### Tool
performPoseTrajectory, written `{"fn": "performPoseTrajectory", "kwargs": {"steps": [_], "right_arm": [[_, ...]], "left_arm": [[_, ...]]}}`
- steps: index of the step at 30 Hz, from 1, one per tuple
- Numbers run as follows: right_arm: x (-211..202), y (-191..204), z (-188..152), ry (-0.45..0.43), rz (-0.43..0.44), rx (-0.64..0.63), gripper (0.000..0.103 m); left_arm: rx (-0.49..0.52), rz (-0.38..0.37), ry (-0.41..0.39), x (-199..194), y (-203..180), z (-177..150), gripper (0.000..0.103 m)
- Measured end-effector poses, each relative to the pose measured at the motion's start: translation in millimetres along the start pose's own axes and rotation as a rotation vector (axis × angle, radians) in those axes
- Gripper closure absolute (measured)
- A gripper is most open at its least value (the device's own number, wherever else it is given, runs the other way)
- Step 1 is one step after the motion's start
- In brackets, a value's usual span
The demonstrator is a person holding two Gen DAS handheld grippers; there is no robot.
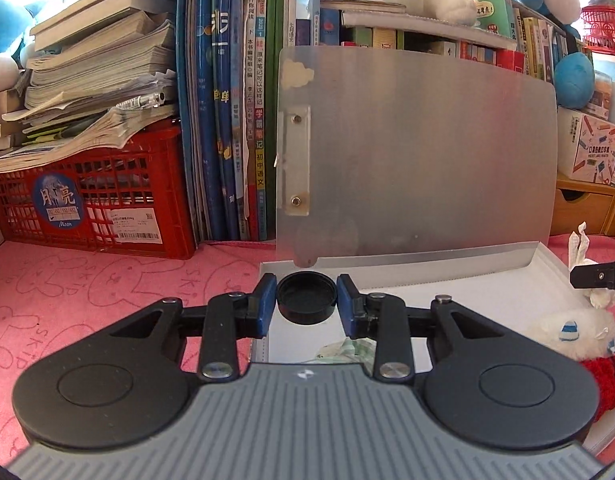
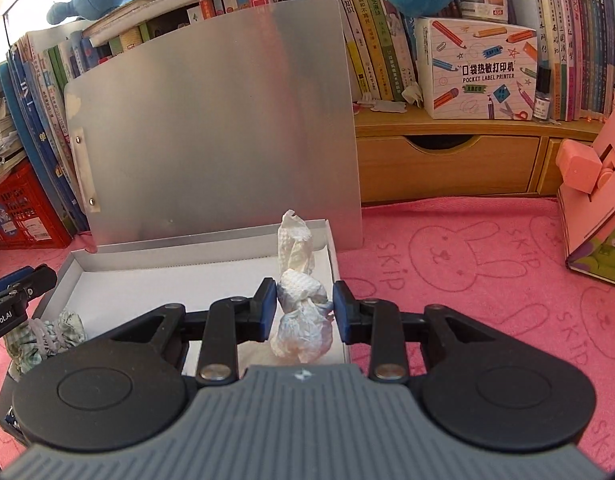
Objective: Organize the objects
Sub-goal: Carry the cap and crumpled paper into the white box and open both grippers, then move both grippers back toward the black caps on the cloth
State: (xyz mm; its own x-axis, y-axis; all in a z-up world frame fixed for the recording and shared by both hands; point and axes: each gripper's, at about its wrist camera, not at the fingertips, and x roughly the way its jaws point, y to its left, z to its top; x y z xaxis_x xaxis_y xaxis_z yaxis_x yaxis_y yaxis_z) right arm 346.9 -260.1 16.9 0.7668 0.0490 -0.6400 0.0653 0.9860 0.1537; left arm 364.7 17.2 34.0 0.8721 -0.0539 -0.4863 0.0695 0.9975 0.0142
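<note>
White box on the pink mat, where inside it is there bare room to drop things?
The white box has bare floor across its middle and back, along the wall below the metal lid. Its front-left corner holds a green checked cloth. The right side is taken up by the crumpled tissue in the right gripper.

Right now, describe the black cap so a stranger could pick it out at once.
Find the silver lid standing open against the books, with its shallow white box on the pink cloth. Over the box's near-left part, the left hand-held gripper pinches the black cap: round, hollow side up, the only black item there.
</note>
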Motion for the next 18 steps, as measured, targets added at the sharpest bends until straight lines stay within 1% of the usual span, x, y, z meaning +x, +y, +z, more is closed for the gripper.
{"fn": "performPoseTrajectory", "kwargs": {"steps": [3,6,8,9,10,12,14,15,16,18], "right_arm": [[10,1,-2,0.012,0.001,-0.007,0.067],[17,2,-6,0.019,0.0,-0.01,0.063],[16,1,-7,0.016,0.002,0.0,0.049],[14,0,-8,0.013,0.011,0.004,0.046],[11,-1,-8,0.011,0.016,0.009,0.044],[4,0,-7,0.005,0.023,0.009,0.041],[-5,0,-7,-0.011,0.019,0.004,0.038],[-11,1,-7,-0.022,0.012,-0.001,0.035],[-20,2,-7,-0.037,0.01,-0.012,0.034],[-36,5,-10,-0.056,0.015,-0.029,0.033]], "left_arm": [[-0.002,0.002,0.03,10,1,-6,0.065],[-0.005,-0.002,0.035,11,2,-4,0.065],[0.004,0.003,0.043,11,0,-4,0.064],[0.008,0.005,0.04,9,-1,-5,0.062],[0.012,0.007,0.038,8,-1,-6,0.058],[0.011,0.009,0.035,3,-2,-5,0.038],[0.004,0.01,0.024,-6,-2,-4,0.03],[0.004,0.013,0.016,-12,-2,-3,0.028],[0.005,0.015,0.009,-19,-2,-2,0.027],[0.008,0.018,-0.003,-32,-3,0,0.022]]}}
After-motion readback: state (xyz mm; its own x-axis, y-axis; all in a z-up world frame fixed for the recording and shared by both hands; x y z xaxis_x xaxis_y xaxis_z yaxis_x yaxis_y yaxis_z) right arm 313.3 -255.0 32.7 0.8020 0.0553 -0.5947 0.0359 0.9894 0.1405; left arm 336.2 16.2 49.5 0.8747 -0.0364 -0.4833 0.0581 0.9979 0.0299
